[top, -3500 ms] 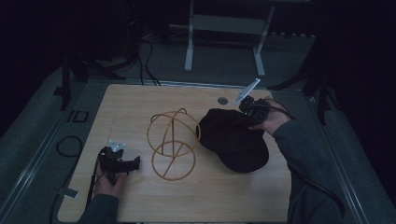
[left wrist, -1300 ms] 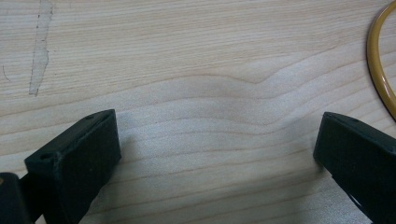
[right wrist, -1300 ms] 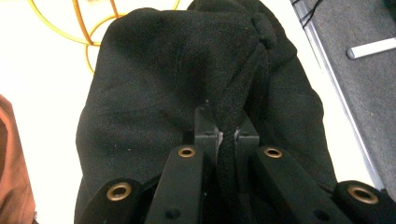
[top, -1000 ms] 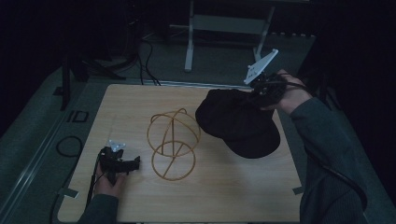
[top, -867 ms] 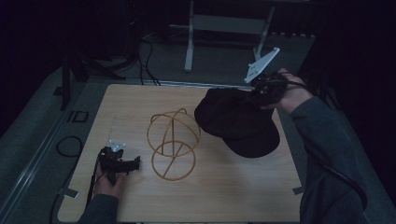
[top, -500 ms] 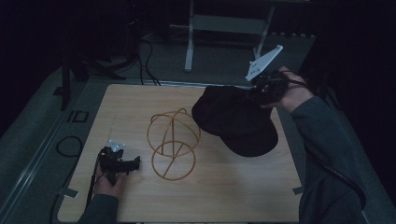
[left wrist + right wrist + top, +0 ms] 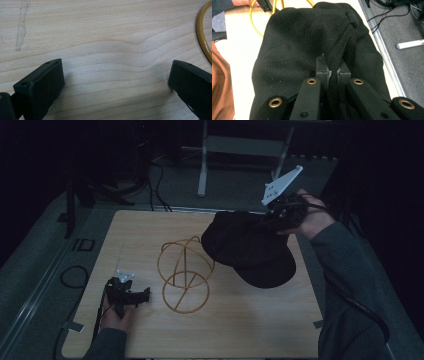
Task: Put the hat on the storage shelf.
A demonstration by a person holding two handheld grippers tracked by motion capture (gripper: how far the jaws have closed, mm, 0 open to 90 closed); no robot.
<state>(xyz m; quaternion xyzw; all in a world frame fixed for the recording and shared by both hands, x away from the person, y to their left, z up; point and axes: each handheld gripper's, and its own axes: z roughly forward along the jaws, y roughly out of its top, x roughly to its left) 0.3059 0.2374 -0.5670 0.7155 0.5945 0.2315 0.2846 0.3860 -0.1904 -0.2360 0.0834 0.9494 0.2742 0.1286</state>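
Pinched black cap (image 7: 250, 247) fabric with right gripper (image 7: 280, 215), raised over table (image 7: 225, 330) at 2 o'clock. Rested left gripper (image 7: 131, 295) at 8 o'clock, jaws spread, near yellow wire frame (image 7: 184, 272).

right claw (image 7: 274, 220) raised at the far edge, jaws pinched together; left claw (image 7: 131, 296) rests low, jaws apart.

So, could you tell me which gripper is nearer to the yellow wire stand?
Left. The left gripper rests on the table just beside the yellow wire stand, jaws open. The right gripper is farther off, clamped on the black cap.
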